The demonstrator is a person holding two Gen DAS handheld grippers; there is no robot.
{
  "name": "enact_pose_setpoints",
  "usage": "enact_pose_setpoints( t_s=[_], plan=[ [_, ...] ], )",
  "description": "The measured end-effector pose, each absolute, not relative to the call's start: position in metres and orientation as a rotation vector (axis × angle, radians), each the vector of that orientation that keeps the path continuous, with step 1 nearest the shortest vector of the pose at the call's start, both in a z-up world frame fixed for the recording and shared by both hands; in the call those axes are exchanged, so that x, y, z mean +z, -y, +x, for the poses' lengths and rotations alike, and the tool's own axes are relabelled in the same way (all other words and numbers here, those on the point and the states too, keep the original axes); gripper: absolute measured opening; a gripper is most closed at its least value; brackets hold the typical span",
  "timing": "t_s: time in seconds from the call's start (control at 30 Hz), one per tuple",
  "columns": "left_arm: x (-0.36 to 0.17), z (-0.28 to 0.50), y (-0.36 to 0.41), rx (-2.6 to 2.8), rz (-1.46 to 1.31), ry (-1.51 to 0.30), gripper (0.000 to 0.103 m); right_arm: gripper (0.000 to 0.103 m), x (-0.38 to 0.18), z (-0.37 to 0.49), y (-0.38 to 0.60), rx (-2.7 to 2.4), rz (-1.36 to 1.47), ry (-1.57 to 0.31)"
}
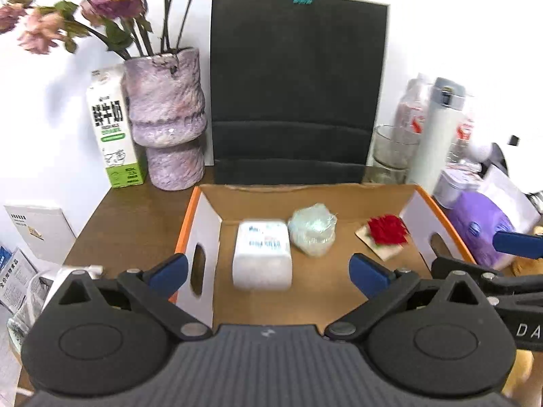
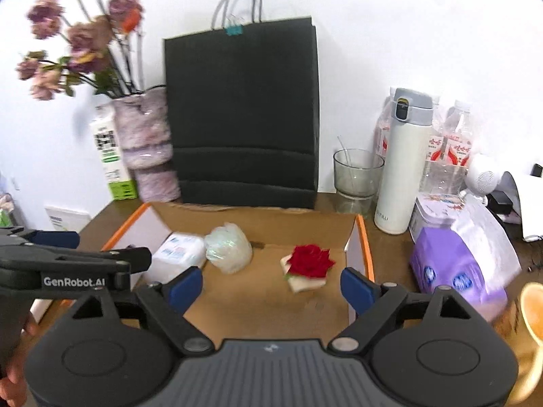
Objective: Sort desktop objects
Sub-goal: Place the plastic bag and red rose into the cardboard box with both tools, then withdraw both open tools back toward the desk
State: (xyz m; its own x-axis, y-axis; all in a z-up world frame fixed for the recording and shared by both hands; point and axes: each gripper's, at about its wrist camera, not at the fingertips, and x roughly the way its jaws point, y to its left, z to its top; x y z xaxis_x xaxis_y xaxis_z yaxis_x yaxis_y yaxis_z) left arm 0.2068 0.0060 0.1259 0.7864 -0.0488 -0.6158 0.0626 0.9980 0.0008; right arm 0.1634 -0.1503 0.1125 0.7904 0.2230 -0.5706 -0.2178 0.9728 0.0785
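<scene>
Vase point(image 1: 168, 115), black bag point(image 1: 295, 84) behind box point(image 1: 305, 196); thermos point(image 2: 404, 166) right.

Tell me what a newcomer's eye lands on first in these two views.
First the tall black paper bag standing against the wall behind the open cardboard box. Then the red rose lying in the box's right part, beside a white tissue pack and a clear wrapped bundle. At the left stands a purple vase of faded flowers.

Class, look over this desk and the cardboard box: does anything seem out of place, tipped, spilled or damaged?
Nothing looks spilled or broken. The flowers in the vase look wilted. The red rose in the cardboard box lies skewed on its pale card.
</scene>
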Motion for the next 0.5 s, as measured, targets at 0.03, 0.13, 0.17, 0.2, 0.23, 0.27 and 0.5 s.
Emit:
enact_pose_setpoints(
  t_s=[0.03, 0.13, 0.17, 0.2, 0.23, 0.27, 0.5],
  plan=[
    [0.127, 0.194, -0.007, -0.061, 0.024, -0.65, 0.103, 0.088, 0.113, 0.152, 0.15, 0.243, 0.011, -0.605],
    [0.129, 0.151, -0.011, -0.084, 0.03, -0.608, 0.103, 0.088, 0.113, 0.112, 0.149, 0.238, -0.003, -0.553],
    [0.129, 0.139, -0.012, -0.089, 0.03, -0.594, 0.103, 0.089, 0.112, 0.098, 0.149, 0.234, -0.009, -0.531],
    [0.128, 0.124, -0.013, -0.09, 0.028, -0.572, 0.103, 0.089, 0.111, 0.084, 0.15, 0.226, -0.006, -0.512],
    [0.127, 0.109, -0.014, -0.095, 0.028, -0.554, 0.103, 0.089, 0.109, 0.07, 0.152, 0.22, 0.003, -0.5],
    [0.126, 0.094, -0.015, -0.097, 0.029, -0.537, 0.103, 0.09, 0.106, 0.056, 0.154, 0.219, 0.016, -0.492],
    [0.091, -0.006, -0.015, -0.08, 0.067, -0.459, 0.103, 0.098, 0.076, -0.022, 0.167, 0.196, 0.049, -0.493]
  ],
)
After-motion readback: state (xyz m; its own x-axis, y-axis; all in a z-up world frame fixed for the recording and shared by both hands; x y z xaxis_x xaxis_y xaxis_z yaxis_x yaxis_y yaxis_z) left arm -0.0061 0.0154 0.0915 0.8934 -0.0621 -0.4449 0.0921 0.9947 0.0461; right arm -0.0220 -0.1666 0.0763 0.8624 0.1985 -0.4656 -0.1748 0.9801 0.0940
